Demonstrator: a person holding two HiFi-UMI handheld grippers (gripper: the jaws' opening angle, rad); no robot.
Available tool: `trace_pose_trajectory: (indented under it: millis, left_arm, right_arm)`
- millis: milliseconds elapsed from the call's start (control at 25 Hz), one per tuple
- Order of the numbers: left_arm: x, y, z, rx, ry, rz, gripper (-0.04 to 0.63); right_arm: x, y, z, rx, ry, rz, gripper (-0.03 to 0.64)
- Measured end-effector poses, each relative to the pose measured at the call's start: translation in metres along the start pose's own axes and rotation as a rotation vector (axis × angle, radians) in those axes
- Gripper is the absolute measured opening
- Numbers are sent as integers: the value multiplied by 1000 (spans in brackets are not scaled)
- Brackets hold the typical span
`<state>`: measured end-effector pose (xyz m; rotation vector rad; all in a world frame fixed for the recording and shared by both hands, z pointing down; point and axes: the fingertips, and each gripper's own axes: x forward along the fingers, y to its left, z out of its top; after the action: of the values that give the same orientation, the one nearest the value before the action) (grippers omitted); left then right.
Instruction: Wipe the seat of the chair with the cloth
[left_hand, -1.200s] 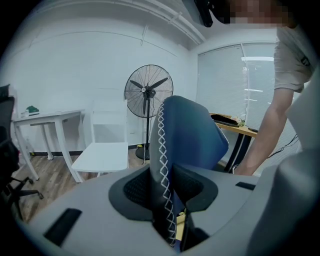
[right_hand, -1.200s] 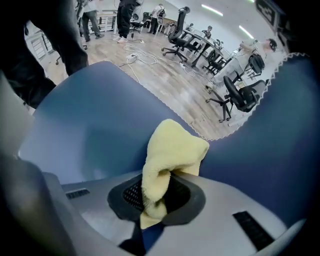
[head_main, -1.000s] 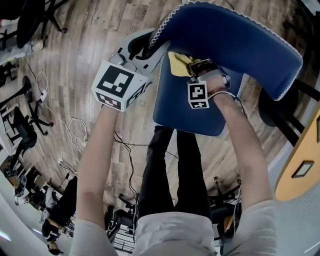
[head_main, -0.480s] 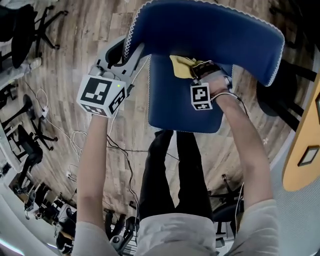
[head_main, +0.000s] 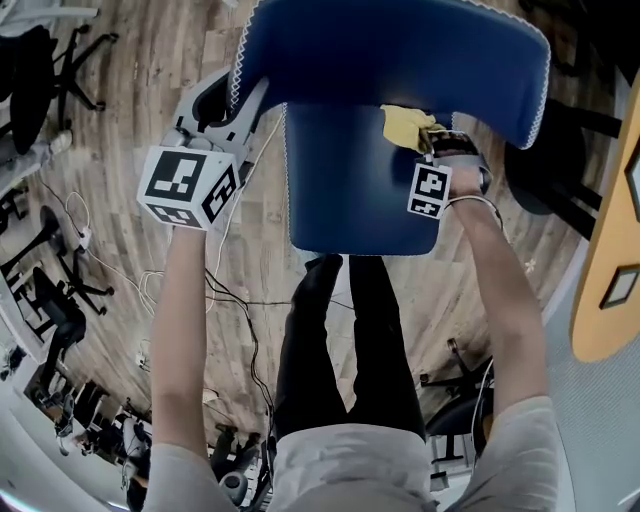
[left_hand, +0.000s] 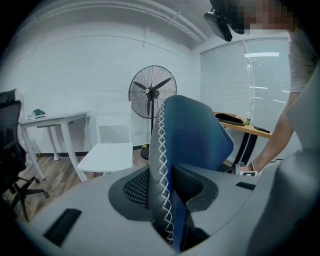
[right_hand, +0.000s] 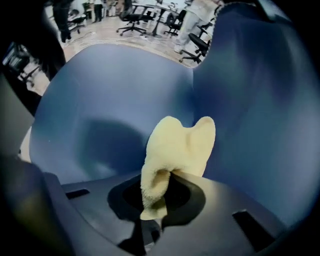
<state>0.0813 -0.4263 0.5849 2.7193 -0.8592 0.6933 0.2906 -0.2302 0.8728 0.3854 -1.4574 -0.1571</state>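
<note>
From the head view I have the blue chair (head_main: 400, 60) tipped toward me over the wooden floor (head_main: 120, 130). Its backrest (head_main: 470, 70) runs across the top of the picture and its seat (head_main: 345, 190) hangs below that.

My left tongs (head_main: 235, 95) sit at about 10 o'clock. They are clamped on the backrest's white-stitched edge. In the left gripper view that stitched edge (left_hand: 161, 165) stands upright between the pads of the left tongs (left_hand: 165, 200), and both pads press on it. A standing fan (left_hand: 152, 92) shows behind it at 12 o'clock.

My right tongs (head_main: 432, 140) are at about 1 o'clock, pointing steeply down at the seat. They are closed on the yellow cloth (head_main: 408, 127). The right gripper view shows the cloth (right_hand: 177, 150) pinched at its lower end between the jaws of the right tongs (right_hand: 157, 192). Its free end lies against the blue seat (right_hand: 110, 110), close to the crease where the seat meets the backrest (right_hand: 260, 100).
</note>
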Motion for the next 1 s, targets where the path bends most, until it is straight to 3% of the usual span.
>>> trace_pose_trajectory:
  millis: [240,480,560,800,1000]
  left_arm:
    - [0,1,1,-40,22,-12,137]
    - [0,2,-1,-55,52,-2,138]
    - [-4,2,-4,-64,66,-11,138]
    - [-32,11,-17,-85,74,-28,138]
    - [-48,12,-28,-94,74,-35,138]
  right_arm:
    - [-6,21,-29,376,72,51,51]
    - [-9,27,-34,976,90,111,51]
    - [-11,28,-34,1112,85,108,51]
    - [-17,26,-14,1201,85,93,51]
    - [-20,39,9,1205,103,91,51]
